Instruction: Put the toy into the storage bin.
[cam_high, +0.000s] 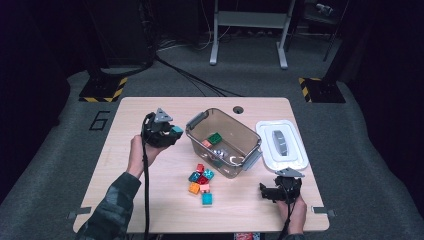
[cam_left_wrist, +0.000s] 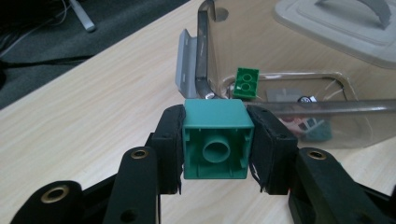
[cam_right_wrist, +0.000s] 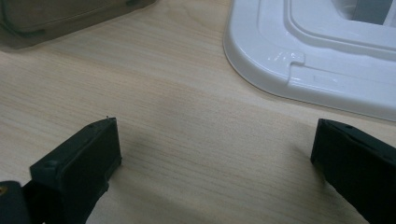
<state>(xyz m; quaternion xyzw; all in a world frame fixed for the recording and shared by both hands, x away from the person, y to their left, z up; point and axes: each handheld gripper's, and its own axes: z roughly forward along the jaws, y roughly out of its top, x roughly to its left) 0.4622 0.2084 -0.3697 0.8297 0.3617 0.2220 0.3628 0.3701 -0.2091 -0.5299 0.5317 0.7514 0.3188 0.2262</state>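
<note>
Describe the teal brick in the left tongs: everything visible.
The square teal plastic building brick sits clamped between the two black pads of the left tongs, one pad on each side wall. Its hollow underside, with a round central tube and thin ribs, faces the left gripper camera. It looks intact and is held off the light wooden table, left of the clear plastic bin.

Lighting falls evenly from overhead onto the desk; the surrounding room stays dark, with the floor dim grey. High view is soft and low in detail. Glare marks the white lid in the right gripper view. Soft shadow lies under the right hand-held gripper. In the left gripper view, the near foreground is slightly blurred.
</note>
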